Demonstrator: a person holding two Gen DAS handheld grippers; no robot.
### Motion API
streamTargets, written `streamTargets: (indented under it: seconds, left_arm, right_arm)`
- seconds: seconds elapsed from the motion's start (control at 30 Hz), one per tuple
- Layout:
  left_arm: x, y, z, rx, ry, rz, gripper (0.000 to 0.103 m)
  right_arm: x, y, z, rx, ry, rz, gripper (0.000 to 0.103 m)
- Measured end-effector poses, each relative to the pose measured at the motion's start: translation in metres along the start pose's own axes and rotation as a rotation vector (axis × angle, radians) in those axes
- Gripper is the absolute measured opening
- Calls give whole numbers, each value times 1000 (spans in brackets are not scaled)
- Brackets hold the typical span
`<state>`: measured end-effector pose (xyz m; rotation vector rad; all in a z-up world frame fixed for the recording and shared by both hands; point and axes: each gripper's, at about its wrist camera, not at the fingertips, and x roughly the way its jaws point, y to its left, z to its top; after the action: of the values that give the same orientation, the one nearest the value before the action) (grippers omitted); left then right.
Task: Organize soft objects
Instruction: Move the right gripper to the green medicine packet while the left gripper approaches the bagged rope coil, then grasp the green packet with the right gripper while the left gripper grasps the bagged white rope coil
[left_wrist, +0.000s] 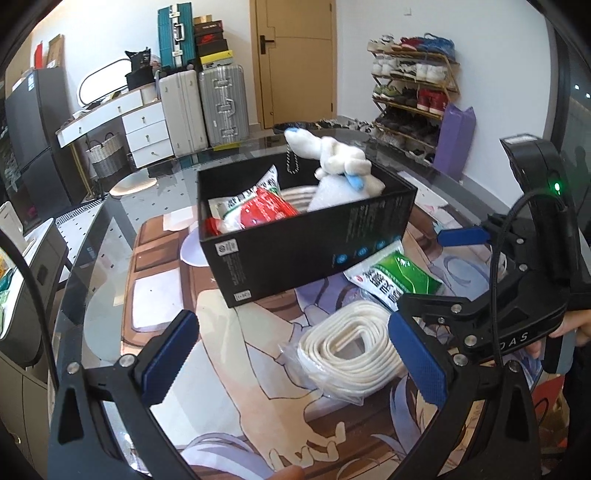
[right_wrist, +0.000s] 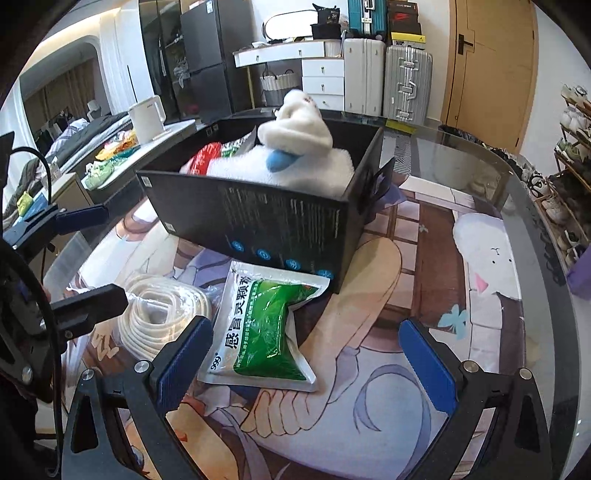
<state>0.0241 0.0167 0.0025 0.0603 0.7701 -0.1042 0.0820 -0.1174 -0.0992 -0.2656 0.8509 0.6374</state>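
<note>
With both jaws spread empty, the slick green pouch (right_wrist: 266, 328) — at 6 o'clock of the black box (right_wrist: 280, 218) — could be squeezed out sideways.

Plush toy (left_wrist: 340, 158) in black box (left_wrist: 295, 251) — green pouch (right_wrist: 266, 328), rope coil (left_wrist: 347, 350) outside.

Setting: lived-in home, entry or living area.

- Wooden interior door (left_wrist: 293, 59), far ahead of the left gripper.
- Tiered shoe rack (left_wrist: 413, 92) loaded with sneakers, ahead and right; purple paper bag (left_wrist: 453, 142) just beside it.
- Hard-shell suitcases (left_wrist: 221, 105), upright, ahead and left; shoe boxes (left_wrist: 211, 40) stacked on top.
- White drawer unit (left_wrist: 147, 133) with woven basket (left_wrist: 107, 155) beside it.
- Dark refrigerator (right_wrist: 201, 55), far ahead-left of the right gripper.
- White electric kettle (right_wrist: 147, 117) on a counter, left.
</note>
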Motion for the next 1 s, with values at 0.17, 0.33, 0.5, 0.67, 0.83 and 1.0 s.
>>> streamTargets:
  seconds: [0.17, 0.33, 0.5, 0.67, 0.83, 1.0]
  left_arm:
    - [3, -3, -3, 29, 26, -16, 103]
    - [6, -4, -4, 41, 49, -25, 103]
    - [9, -1, -5, 41, 68, -30, 103]
    - [10, -2, -6, 46, 83, -32, 103]
    - [11, -4, -6, 59, 97, -51, 103]
    - [10, -4, -6, 77, 113, -67, 103]
  right_arm:
    - [2, 3, -1, 2, 14, 2, 102]
    - [6, 3, -1, 23, 33, 11, 102]
    - [11, 3, 1, 28, 47, 3, 102]
    - [13, 5, 1, 13, 64, -37, 102]
    - [12, 4, -2, 15, 60, -23, 102]
    - [10, 12, -2, -5, 57, -3, 102]
